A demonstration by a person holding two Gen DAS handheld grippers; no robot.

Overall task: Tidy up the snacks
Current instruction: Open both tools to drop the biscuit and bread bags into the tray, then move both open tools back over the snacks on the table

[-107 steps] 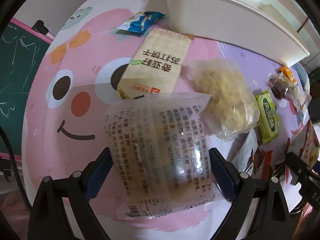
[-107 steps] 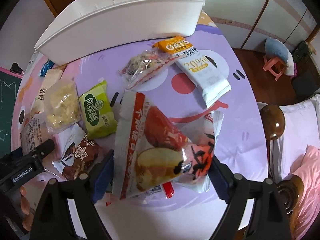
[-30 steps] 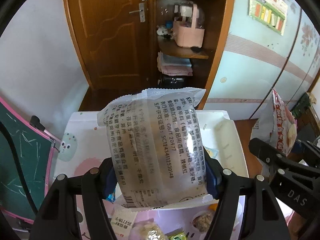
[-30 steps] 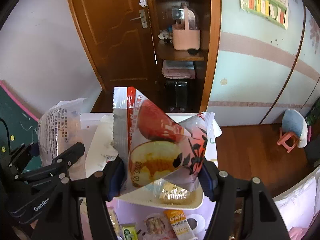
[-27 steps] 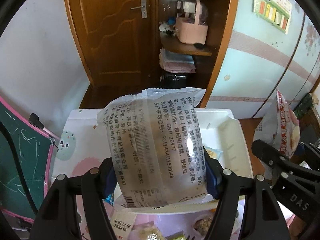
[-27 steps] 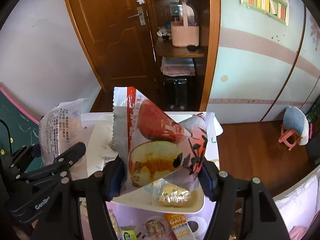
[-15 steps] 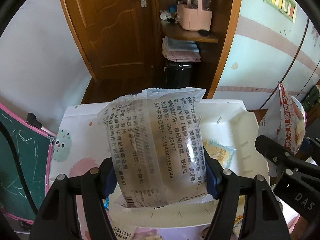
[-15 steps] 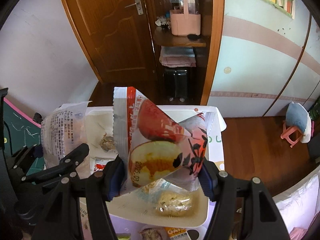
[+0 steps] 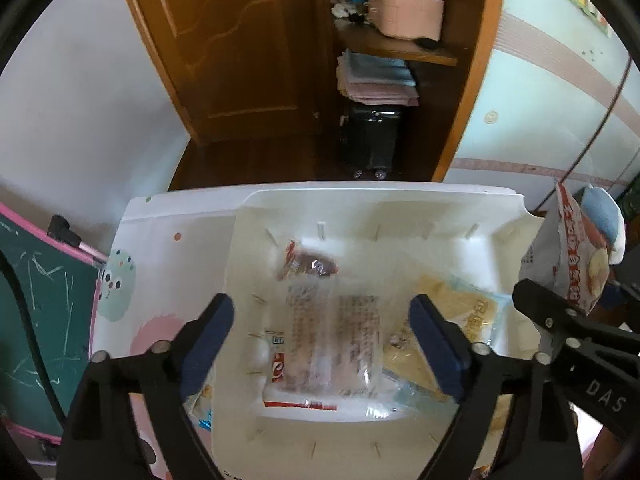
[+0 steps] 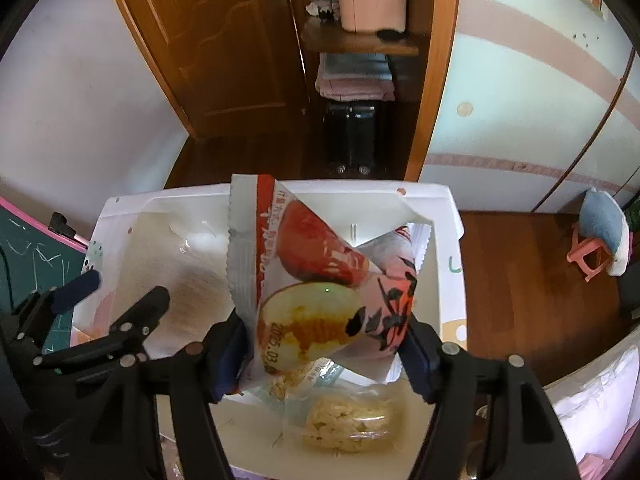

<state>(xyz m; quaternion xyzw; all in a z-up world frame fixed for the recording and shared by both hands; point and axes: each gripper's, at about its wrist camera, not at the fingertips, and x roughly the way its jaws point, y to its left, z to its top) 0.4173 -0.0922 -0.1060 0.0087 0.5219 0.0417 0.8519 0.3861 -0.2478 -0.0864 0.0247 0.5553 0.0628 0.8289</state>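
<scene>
My left gripper (image 9: 320, 320) hangs over the white bin (image 9: 360, 196) and its jaws are opening. The clear packet with printed text (image 9: 332, 344) is blurred below them inside the bin, touched by neither pad. Over the bin's right half, my right gripper (image 10: 324, 344) has the red and white snack bag (image 10: 328, 280) between its pads. Those jaws are opening too, but both pads still touch the bag. The left gripper (image 10: 116, 292) also shows at the left of the right wrist view.
The bin holds a brown snack in red wrap (image 9: 308, 266), a yellow packet (image 9: 468, 316) and a puffed rice packet (image 10: 344, 420). It stands on a cartoon-print table (image 9: 160, 280). A green chalkboard (image 9: 32, 300) is at the left. A pink stool (image 10: 588, 252) stands on the floor.
My left gripper has opened and the clear packet has dropped into the bin. Both grippers have come down closer to the bin. The right one still has its bag.
</scene>
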